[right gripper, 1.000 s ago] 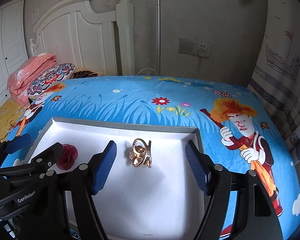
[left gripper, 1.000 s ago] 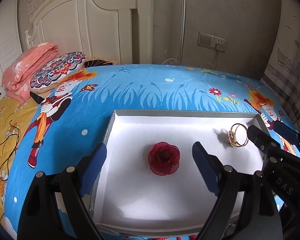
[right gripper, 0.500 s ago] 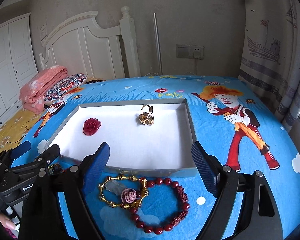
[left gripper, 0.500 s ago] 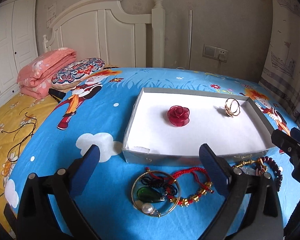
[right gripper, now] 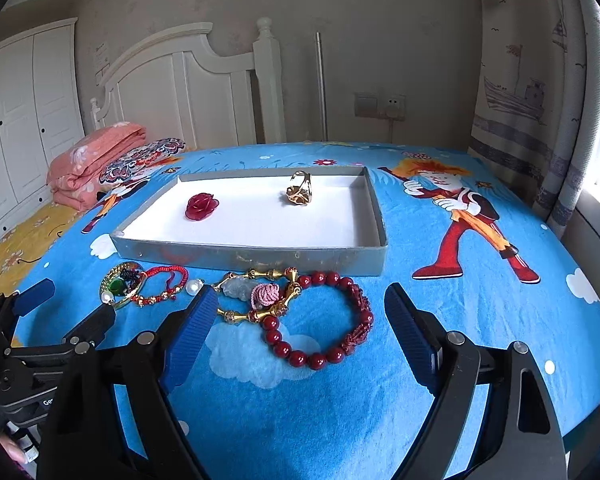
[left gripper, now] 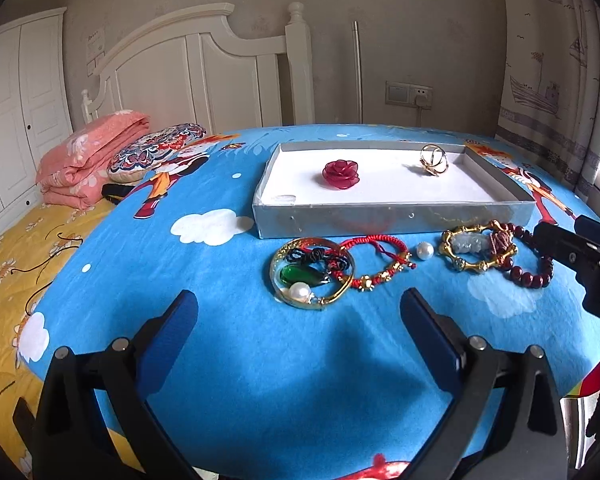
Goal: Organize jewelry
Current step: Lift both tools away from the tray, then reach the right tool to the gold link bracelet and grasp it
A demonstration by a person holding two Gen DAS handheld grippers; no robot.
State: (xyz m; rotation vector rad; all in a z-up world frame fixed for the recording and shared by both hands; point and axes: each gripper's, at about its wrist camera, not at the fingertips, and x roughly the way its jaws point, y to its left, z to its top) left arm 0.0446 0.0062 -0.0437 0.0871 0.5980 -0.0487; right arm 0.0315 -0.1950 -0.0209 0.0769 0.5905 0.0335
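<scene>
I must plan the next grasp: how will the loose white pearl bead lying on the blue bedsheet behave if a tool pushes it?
The round white pearl bead looks smooth, so it would probably roll away. Its glossy surface may slip between pads. The soft blue bedsheet might slow it slightly.

Glossy red beads [right gripper: 316, 320], shiny gold ring [left gripper: 434, 159], matt cardboard tray [left gripper: 380, 216]
</scene>
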